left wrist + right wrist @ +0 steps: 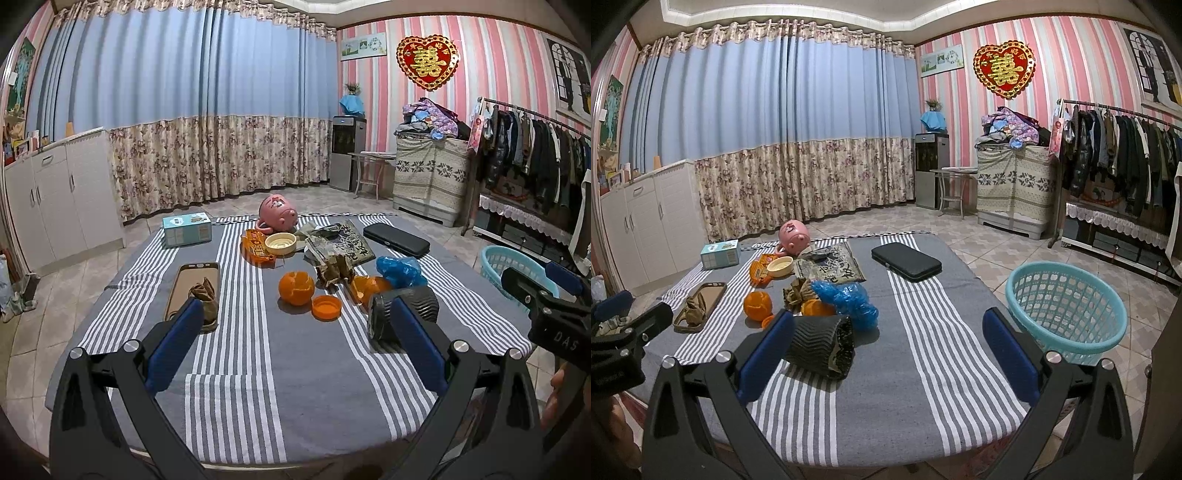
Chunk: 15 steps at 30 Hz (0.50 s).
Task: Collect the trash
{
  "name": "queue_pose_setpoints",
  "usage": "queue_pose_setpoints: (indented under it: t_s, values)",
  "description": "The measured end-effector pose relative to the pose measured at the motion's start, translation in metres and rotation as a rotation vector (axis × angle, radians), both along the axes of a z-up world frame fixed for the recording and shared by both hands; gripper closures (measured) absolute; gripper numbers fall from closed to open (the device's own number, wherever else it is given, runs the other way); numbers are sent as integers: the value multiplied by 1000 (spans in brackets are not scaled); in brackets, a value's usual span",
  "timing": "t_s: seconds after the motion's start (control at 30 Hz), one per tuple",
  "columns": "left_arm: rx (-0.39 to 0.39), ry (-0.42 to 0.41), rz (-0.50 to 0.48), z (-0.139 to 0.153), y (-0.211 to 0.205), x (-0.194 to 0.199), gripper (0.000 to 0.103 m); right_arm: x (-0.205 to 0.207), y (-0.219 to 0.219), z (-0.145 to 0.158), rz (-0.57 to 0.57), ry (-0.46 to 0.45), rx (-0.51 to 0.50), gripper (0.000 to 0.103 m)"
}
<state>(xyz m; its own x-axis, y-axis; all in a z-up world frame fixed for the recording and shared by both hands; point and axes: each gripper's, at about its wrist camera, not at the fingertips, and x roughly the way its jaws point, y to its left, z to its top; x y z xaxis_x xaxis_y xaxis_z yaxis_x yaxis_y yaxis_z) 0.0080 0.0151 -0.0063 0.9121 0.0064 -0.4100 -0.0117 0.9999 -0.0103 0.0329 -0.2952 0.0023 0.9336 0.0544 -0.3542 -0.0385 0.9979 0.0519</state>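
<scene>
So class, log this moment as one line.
left claw: open, empty | right claw: open, empty | trash on table | basket: empty

I see a woven striped cloth (923,369) on the table, a perforated glossy plastic basket (1067,306), a crinkly blue plastic bag (849,295), a ribbed matt black sleeve (820,343), and a smooth orange plastic cap (326,307).

We saw a grey tablecloth (923,369) with white stripes, a turquoise basket (1067,302), a crumpled blue bag (849,295), an orange peel (296,288), an orange cap (326,307), a pink piggy bank (277,212) and a black case (906,261). Both grippers' pads (175,347) were blue.
</scene>
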Motion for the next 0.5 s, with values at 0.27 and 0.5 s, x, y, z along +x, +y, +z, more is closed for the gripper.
queue_pose_setpoints:
  t_s: [0.27,0.5]
  values:
    - [-1,2,1,0,1,1,5,0,0,-1,-1,0,1,4]
    - [-1,2,-1,0,1,1,5,0,0,-1,2,2,1,4]
